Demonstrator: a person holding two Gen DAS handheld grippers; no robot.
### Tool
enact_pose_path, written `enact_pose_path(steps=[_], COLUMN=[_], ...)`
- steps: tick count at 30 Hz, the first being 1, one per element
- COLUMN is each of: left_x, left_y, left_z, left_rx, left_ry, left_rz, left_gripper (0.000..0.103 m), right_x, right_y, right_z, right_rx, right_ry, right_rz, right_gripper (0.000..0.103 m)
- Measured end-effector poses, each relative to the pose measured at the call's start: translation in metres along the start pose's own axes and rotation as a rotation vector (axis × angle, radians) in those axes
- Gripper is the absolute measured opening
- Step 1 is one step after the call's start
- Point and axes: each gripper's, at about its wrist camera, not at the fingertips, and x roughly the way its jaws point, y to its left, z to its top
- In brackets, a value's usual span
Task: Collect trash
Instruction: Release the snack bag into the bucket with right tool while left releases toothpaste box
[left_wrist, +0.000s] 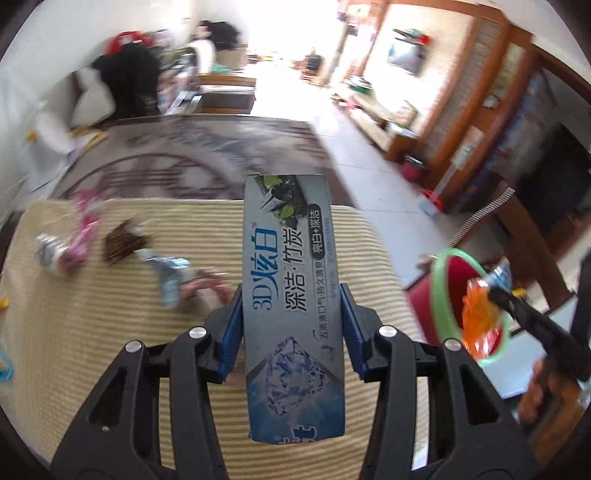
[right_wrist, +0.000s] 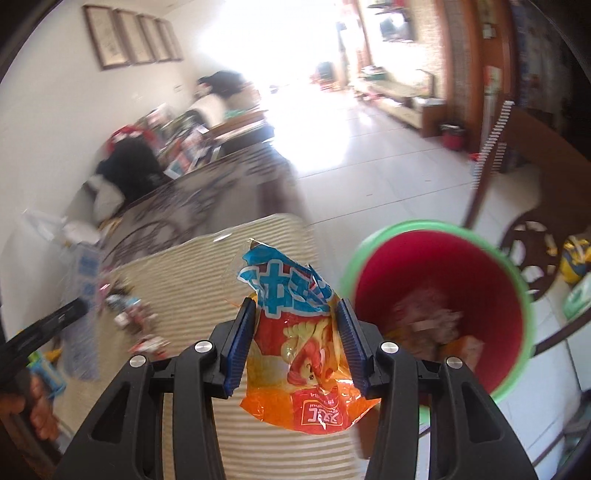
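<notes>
One toothpaste box (left_wrist: 293, 295) is being clamped lengthwise by the left gripper (left_wrist: 291, 325), jaws part-open. One orange snack wrapper (right_wrist: 306, 354) is being pinched by the right gripper (right_wrist: 297, 343), just left of one red bin (right_wrist: 439, 306). Several wrappers (left_wrist: 110, 243) are lying on the striped mat (left_wrist: 92, 350), ahead-left of the left gripper.

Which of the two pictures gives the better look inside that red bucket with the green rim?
The right wrist view: the red bucket faces the camera with its mouth open, showing scraps already at the bottom. The left wrist view catches only part of the bucket at the edge, half hidden behind the orange wrapper.
</notes>
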Motion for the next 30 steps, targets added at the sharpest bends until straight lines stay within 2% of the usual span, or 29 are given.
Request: enact_pose_path(steps=[3, 6, 9, 14, 17, 21, 23, 25, 26, 30], left_x=[0.011, 0.027, 0.043, 0.076, 0.099, 0.122, 0.124, 0.119, 0.114, 0.094], left_y=[-0.032, -0.077, -0.114, -0.184, -0.214, -0.240, -0.243, -0.237, -0.231, -0.193], left_z=[0.005, 0.011, 0.012, 0.006, 0.000, -0.005, -0.004, -0.002, 0.000, 0.001], left_rx=[0.054, 0.130, 0.198, 0.321, 0.367, 0.426, 0.422, 0.393, 0.379, 0.305], left_ry=[0.012, 0.042, 0.067, 0.148, 0.202, 0.244, 0.238, 0.227, 0.217, 0.162], left_rz=[-0.069, -0.172, -0.263, -0.397, -0.425, -0.434, -0.426, -0.450, -0.450, -0.417], left_gripper=[0.046, 0.046, 0.046, 0.046, 0.046, 0.049, 0.061, 0.063, 0.068, 0.074], right_x=[0.000, -0.002, -0.021, -0.048, -0.061, -0.078, -0.085, -0.089, -0.090, -0.078], right_y=[-0.034, -0.060, -0.085, -0.119, -0.132, -0.139, -0.140, -0.139, -0.137, -0.123], right_z=[0.008, 0.010, 0.001, -0.027, -0.045, -0.057, -0.061, -0.061, -0.060, -0.053], right_rx=[0.040, 0.086, 0.170, 0.269, 0.334, 0.364, 0.375, 0.376, 0.373, 0.355], right_ry=[-0.029, -0.042, -0.087, -0.098, -0.089, -0.093, -0.102, -0.110, -0.112, -0.102], right_rz=[-0.083, -0.164, -0.186, -0.242, -0.257, -0.289, -0.300, -0.309, -0.310, -0.278], right_gripper=[0.050, 0.065, 0.070, 0.071, 0.071, 0.071, 0.071, 0.071, 0.071, 0.071])
